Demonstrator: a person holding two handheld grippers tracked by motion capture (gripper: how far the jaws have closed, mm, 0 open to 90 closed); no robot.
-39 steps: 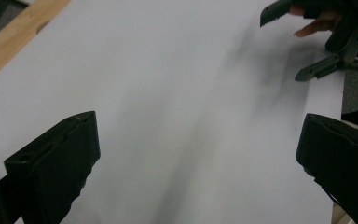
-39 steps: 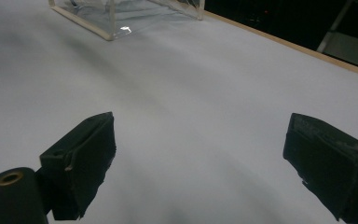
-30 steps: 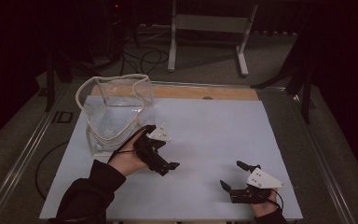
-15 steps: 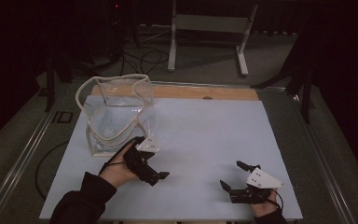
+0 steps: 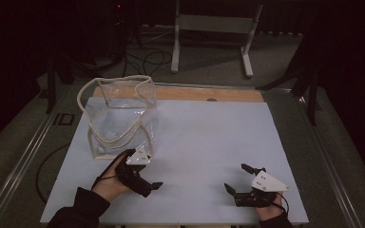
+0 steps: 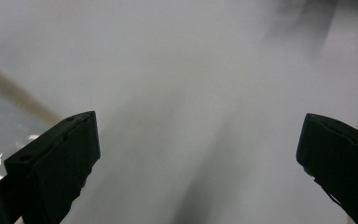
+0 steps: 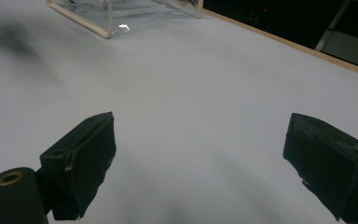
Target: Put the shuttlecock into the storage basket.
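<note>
We are seeing the left gripper (image 5: pixel 145 178) pulled back from the clear bag (image 5: pixel 119 116) toward the table's (image 5: pixel 209 142) near edge since a second ago, its jaws now spread wide over bare tabletop, gripping nothing. The bag is standing upright near the far left corner. Near the near right corner, the right gripper (image 5: pixel 240 183) is resting unmoved, likewise wide apart and empty.
</note>
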